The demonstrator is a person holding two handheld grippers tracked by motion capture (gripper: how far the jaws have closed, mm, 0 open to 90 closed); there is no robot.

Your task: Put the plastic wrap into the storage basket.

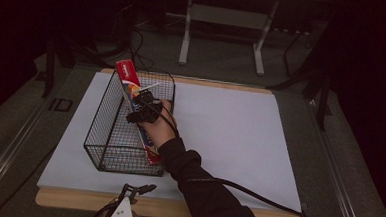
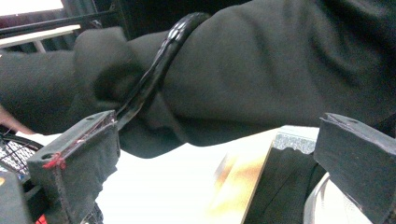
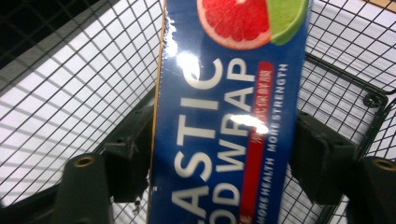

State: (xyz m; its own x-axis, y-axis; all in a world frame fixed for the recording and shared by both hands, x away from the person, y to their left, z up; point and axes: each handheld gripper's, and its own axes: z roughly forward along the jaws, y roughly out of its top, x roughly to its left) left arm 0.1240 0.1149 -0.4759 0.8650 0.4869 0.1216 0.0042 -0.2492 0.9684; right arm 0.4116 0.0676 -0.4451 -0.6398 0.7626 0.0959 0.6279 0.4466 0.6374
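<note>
Left gripper (image 1: 135, 189) idle, jaws spread, frame bottom. Right gripper (image 3: 223, 154) jaws loosened around plastic wrap box (image 3: 229, 116), already leaning inside wire basket (image 1: 97, 133); withdrawal remained.

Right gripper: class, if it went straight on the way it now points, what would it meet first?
The right gripper straddles the plastic wrap box, which leans in the wire basket. Going straight on, it would probably slide along the box and meet the basket's mesh behind it; depth is unclear.
</note>
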